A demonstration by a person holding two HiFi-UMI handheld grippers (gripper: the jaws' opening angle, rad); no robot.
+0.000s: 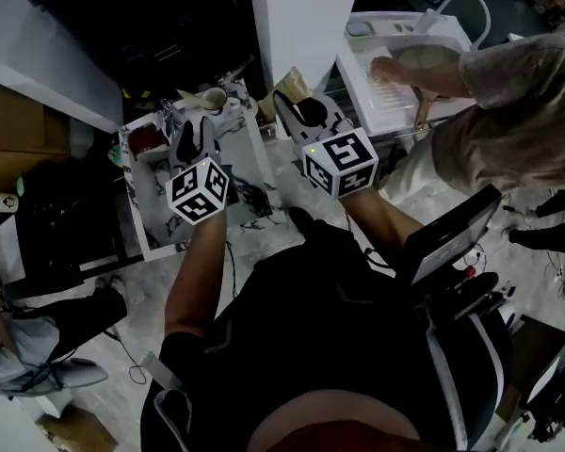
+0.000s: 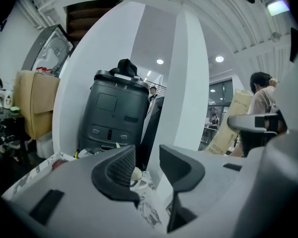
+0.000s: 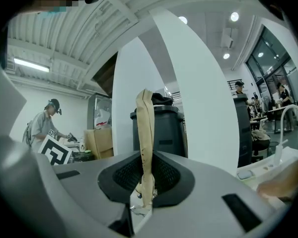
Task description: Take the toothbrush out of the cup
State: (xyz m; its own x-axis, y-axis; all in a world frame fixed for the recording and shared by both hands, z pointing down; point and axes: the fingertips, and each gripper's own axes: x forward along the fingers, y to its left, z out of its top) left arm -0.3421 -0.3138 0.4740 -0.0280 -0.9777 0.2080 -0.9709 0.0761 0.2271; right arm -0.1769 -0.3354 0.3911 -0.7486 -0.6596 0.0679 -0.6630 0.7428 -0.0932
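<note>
Marbled table [image 1: 158, 199], right tongs [image 3: 146, 176] clamping toothbrush [image 3: 145, 128], perhaps

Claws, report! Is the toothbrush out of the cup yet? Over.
Left claw open, empty. Right claw shut on tan toothbrush, clear of cup. Nothing in the way.

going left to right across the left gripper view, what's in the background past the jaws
cardboard box → dark grey bin → white pillar → brown paper bag → person
</note>
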